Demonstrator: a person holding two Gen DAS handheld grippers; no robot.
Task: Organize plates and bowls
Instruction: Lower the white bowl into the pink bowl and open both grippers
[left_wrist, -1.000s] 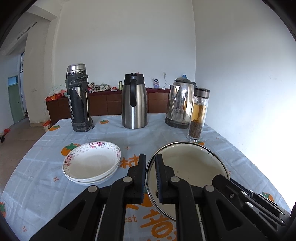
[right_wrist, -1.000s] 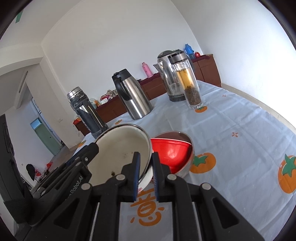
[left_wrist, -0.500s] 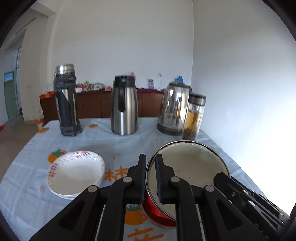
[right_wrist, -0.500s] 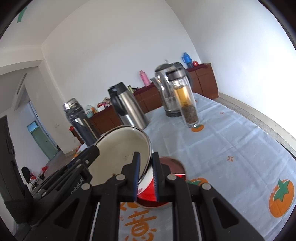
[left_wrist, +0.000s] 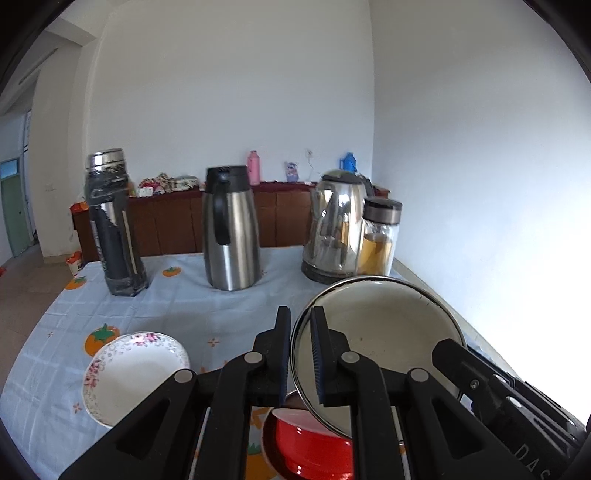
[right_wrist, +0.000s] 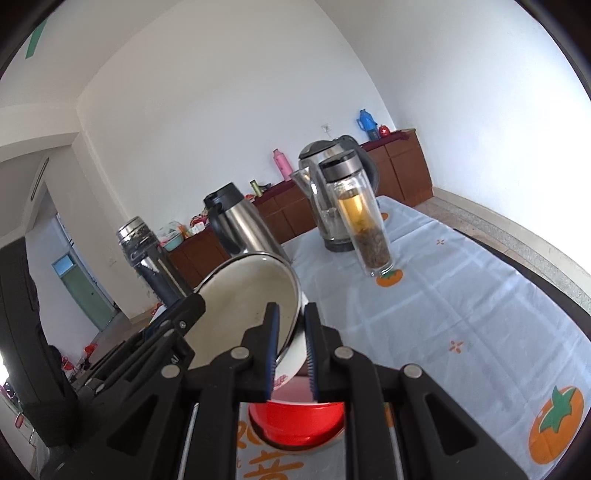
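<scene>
Left wrist view showed the left gripper (left_wrist: 298, 350) clamped on the rim of a cream enamel bowl (left_wrist: 384, 332), with one finger inside the rim and one outside. The bowl was tilted and held above the table (left_wrist: 177, 306), clear of its surface. On the opposite rim of the same bowl the right gripper (left_wrist: 454, 354) came in from the right side. Under the bowl, at the near edge of the table, stood a red bowl (left_wrist: 310, 443) inside what looked like a metal bowl.

Near the left edge of the table lay a stack of white plates (left_wrist: 129, 373) with a pink flower pattern on the rim, well apart from the lifted bowl. Along the far edge stood a dark thermos (left_wrist: 110, 225), a steel carafe (left_wrist: 231, 229), an electric kettle (left_wrist: 336, 229) and a glass tea bottle (left_wrist: 378, 236); the bottle stood just beside the kettle. The table had a light blue cloth with orange fruit prints.

Right wrist view showed the right gripper (right_wrist: 290, 347) also clamped on the rim of the cream enamel bowl (right_wrist: 243, 306), and the left gripper (right_wrist: 192, 306) held the other side. The red bowl (right_wrist: 295, 424) was directly below, on the table. The tea bottle (right_wrist: 364, 218) and the kettle (right_wrist: 325, 192) stood at the far side, and the carafe (right_wrist: 240, 221) and the thermos (right_wrist: 147, 254) were partly hidden behind the bowl.
</scene>
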